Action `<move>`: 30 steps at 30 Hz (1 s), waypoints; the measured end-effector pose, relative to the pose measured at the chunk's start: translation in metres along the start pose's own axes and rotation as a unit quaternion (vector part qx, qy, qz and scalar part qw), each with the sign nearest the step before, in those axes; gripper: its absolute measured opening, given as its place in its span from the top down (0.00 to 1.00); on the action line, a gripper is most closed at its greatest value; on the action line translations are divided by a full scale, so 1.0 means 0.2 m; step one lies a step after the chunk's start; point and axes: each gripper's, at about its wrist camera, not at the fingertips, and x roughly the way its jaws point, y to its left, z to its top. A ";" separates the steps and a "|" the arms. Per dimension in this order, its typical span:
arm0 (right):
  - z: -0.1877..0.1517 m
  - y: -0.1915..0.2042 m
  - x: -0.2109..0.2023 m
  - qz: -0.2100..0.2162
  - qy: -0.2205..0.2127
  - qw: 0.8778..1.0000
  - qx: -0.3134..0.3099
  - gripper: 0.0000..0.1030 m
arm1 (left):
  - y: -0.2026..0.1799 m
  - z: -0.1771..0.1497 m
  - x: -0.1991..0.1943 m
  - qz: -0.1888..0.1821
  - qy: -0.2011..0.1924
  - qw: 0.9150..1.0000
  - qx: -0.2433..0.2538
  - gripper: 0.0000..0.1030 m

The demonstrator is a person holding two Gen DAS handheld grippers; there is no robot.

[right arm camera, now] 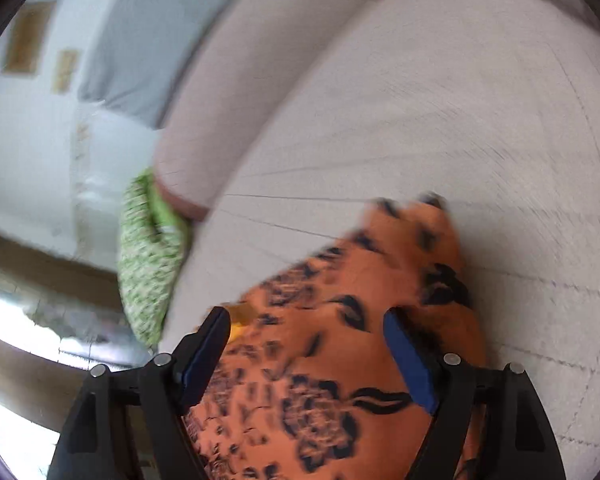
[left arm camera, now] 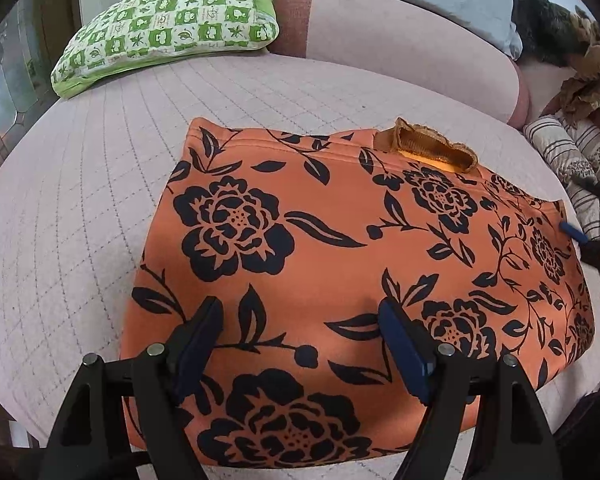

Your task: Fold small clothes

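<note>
Orange floral garment point(left arm camera: 340, 264) — one — under two spread tools point(left arm camera: 300, 320) point(right arm camera: 306, 324).

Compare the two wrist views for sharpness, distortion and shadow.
Left wrist view: sharp; the orange floral garment shows crisp petals, fisheye bends the quilted bed cover lines, soft shadows lie beside the open left gripper. Right wrist view: motion blur smears the garment's print, the green pillow and the wall; the open right gripper stays sharp.
</note>
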 end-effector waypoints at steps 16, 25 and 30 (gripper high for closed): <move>-0.50 -0.07 -0.46 -0.004 -0.031 0.999 0.030 0.16 | -0.04 -0.05 -0.13 -0.006 -0.026 1.000 -0.012 0.22; -0.85 -0.35 -0.51 0.013 -0.018 0.989 0.146 0.15 | -0.25 -0.10 -0.15 -0.009 -0.034 0.998 0.042 0.22; -0.74 -0.42 -0.48 0.033 -0.030 0.982 0.184 0.15 | -0.32 -0.10 -0.15 -0.005 -0.034 0.998 0.052 0.22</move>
